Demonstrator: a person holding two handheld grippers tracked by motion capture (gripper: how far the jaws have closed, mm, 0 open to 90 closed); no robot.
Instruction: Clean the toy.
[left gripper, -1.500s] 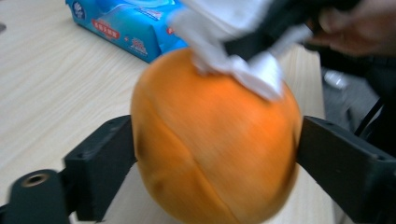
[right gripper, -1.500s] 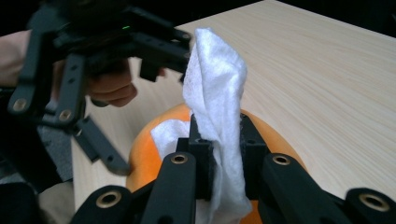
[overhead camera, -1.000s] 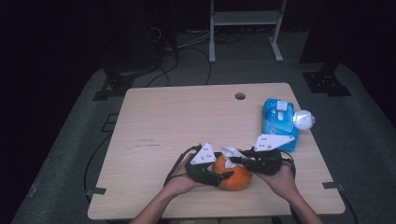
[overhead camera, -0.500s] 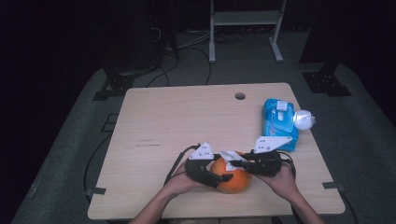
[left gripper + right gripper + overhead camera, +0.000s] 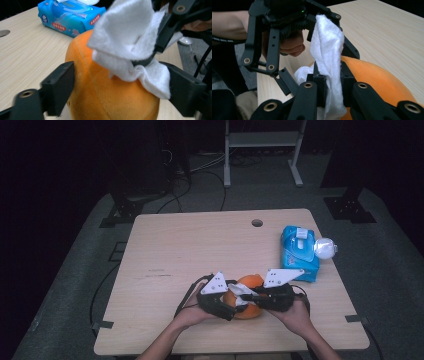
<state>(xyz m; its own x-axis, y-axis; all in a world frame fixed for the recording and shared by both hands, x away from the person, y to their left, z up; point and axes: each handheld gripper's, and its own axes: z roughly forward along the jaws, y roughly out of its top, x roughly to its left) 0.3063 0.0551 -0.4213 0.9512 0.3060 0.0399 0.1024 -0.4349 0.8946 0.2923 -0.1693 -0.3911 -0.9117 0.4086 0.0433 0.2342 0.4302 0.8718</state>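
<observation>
An orange plush toy (image 5: 248,312) sits near the table's front edge, and a white wipe (image 5: 239,290) lies over its top. My right gripper (image 5: 246,296) comes in from the right, shut on the wipe (image 5: 327,50), whose folds rest on the toy (image 5: 374,80). My left gripper (image 5: 234,309) reaches in from the left. Its jaws have just been opening and stand on either side of the toy (image 5: 100,95). One jaw lies at the toy's side, and a gap shows between the toy and the other. The wipe (image 5: 125,32) hangs toward that far jaw.
A blue pack of wipes (image 5: 299,252) lies at the right of the wooden table (image 5: 200,250), with a white round object (image 5: 325,248) beside it at the table's edge. A cable hole (image 5: 257,223) is at the back. A metal stand (image 5: 262,140) is behind the table.
The right gripper has slid slightly left with the wipe over the toy's top. Both hands stay at the toy near the front edge.
</observation>
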